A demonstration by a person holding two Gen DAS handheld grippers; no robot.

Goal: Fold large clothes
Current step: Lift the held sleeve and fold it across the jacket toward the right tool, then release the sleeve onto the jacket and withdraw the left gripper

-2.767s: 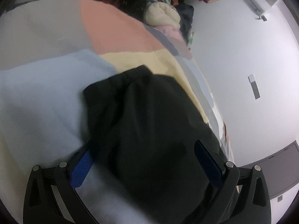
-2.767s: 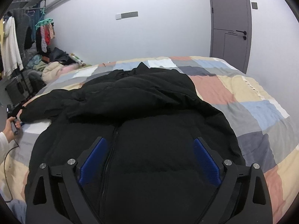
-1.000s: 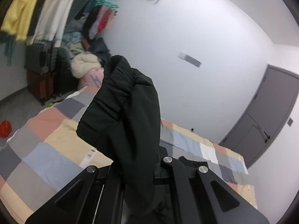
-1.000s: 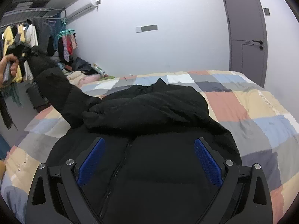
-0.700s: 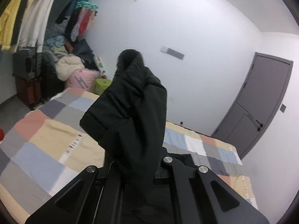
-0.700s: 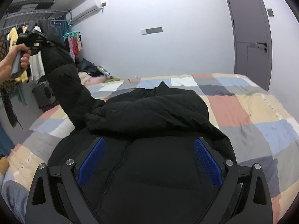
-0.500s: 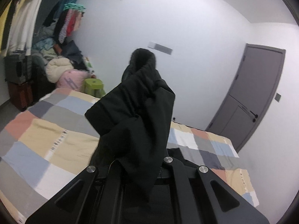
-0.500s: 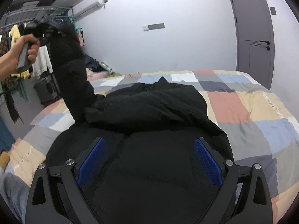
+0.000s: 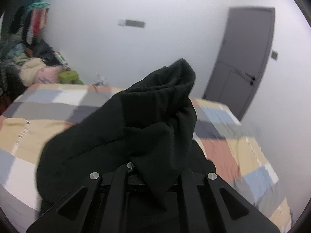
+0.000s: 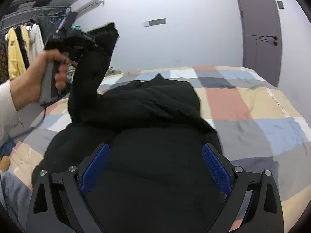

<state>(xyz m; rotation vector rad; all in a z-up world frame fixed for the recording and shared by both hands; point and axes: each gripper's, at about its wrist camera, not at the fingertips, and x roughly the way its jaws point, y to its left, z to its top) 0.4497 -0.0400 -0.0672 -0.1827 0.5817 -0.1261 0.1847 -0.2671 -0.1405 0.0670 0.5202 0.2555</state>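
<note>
Two grippers work over the bed. Far left, a clothes rack (image 10: 21, 44) holds yellow and white garments. Next to it, the person's left hand (image 10: 41, 77) raises the left gripper (image 10: 85, 36), its fingers clamped on the sleeve (image 10: 91, 68) of a black jacket (image 10: 155, 116), lifting that sleeve clear above the checked bedspread (image 10: 252, 106). The jacket's body lies spread across the middle of the bed. Over its near hem hovers the right gripper (image 10: 155, 167), blue pads (image 10: 215, 167) spread wide apart, holding nothing. A grey door (image 10: 260, 38) stands at the right.
</note>
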